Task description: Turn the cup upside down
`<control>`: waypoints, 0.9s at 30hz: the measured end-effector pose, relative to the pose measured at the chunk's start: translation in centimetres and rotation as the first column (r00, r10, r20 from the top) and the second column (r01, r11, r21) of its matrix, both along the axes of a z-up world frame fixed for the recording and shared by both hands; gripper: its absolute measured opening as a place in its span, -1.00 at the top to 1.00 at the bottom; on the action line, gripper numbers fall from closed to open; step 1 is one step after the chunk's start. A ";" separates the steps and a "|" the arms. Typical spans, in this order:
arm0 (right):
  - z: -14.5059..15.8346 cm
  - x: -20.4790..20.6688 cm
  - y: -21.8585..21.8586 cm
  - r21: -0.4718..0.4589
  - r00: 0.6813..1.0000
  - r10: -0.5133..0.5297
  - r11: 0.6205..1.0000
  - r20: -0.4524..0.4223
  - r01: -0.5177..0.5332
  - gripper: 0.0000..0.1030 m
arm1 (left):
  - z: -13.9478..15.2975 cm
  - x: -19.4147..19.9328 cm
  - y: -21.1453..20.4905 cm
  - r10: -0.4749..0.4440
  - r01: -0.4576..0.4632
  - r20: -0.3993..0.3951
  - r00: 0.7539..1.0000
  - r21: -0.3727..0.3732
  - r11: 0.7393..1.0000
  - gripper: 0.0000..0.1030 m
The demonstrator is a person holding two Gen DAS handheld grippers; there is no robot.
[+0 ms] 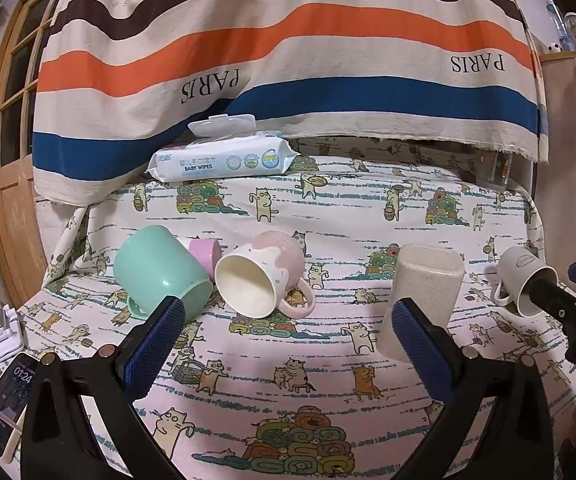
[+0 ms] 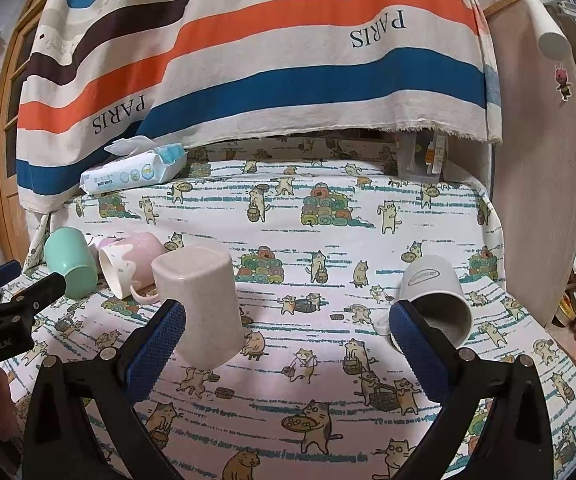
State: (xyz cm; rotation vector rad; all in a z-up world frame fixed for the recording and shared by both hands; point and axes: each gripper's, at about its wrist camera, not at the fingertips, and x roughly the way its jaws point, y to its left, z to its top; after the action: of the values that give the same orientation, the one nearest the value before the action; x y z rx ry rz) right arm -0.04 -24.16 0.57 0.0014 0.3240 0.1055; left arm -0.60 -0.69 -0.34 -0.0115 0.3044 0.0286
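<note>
A beige speckled square cup stands upside down on the cat-print cloth; it also shows in the right wrist view. A mint cup, a small purple cup, a pink-and-cream mug and a white mug lie on their sides. My left gripper is open and empty, with the beige cup by its right finger. My right gripper is open and empty, between the beige cup and the white mug.
A pack of baby wipes lies at the back under a hanging striped cloth. A phone and a white charger sit at the left edge. A wooden door stands to the left.
</note>
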 end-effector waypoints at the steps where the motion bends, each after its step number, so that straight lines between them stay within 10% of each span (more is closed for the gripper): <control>1: 0.0 0.0 -0.1 0.005 1.000 -0.005 1.000 -0.002 0.005 -0.99 | 0.0 0.0 0.0 0.000 0.000 0.001 1.000 0.001 1.000 -0.99; 27: 0.3 -0.5 0.4 -0.015 1.000 -0.004 1.000 0.029 0.005 -0.99 | 0.1 0.2 0.0 0.000 0.000 0.000 1.000 -0.005 1.000 -0.99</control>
State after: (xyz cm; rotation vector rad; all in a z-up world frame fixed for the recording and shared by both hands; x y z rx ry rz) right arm -0.58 -23.74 0.85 -0.0146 0.2957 0.0986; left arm -0.43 -0.71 -0.25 -0.0162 0.3049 0.0283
